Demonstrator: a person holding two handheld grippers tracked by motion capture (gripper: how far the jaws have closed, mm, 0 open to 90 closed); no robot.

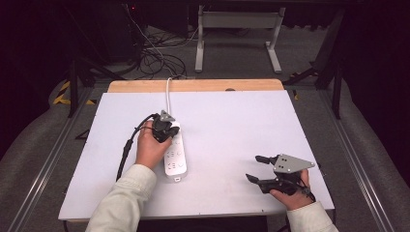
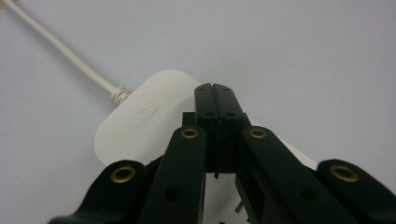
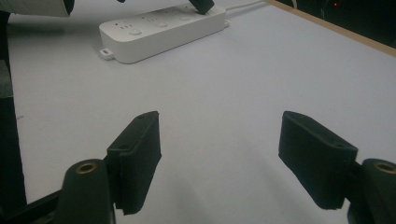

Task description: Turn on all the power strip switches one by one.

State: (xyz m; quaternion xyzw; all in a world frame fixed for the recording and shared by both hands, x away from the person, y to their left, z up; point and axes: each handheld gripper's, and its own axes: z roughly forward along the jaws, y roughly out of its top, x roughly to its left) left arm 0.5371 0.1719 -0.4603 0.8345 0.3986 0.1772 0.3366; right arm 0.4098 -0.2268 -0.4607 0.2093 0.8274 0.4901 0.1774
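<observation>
A white power strip (image 1: 175, 153) lies on the white table top (image 1: 232, 125), left of the middle, its long axis running away from the person. Its white cable (image 1: 168, 92) leaves the far end and runs off over the wooden far edge of the table. In the right gripper view the strip's upper face shows socket openings, round buttons and a small tab at the near end.

The left gripper (image 2: 215, 95) sits over the far end of the strip, just short of where the cable enters, with its jaws pressed flat together and nothing between them. The closed tips appear to rest on or just above the strip's upper face; whether they truly touch cannot be told. The person's left hand (image 1: 150, 147) lies beside the strip's left edge.

The right gripper (image 3: 219, 154) is well apart from the strip, low over bare table near the front right, jaws spread wide and empty.

The strip looks like a rigid plastic bar, light and smooth, so it would probably slide on the table under a sideways push. Its stiff cable may tug back or swing the far end. The best hold is likely across the narrow width, jaws on the two long sides near the middle, clear of the buttons
</observation>
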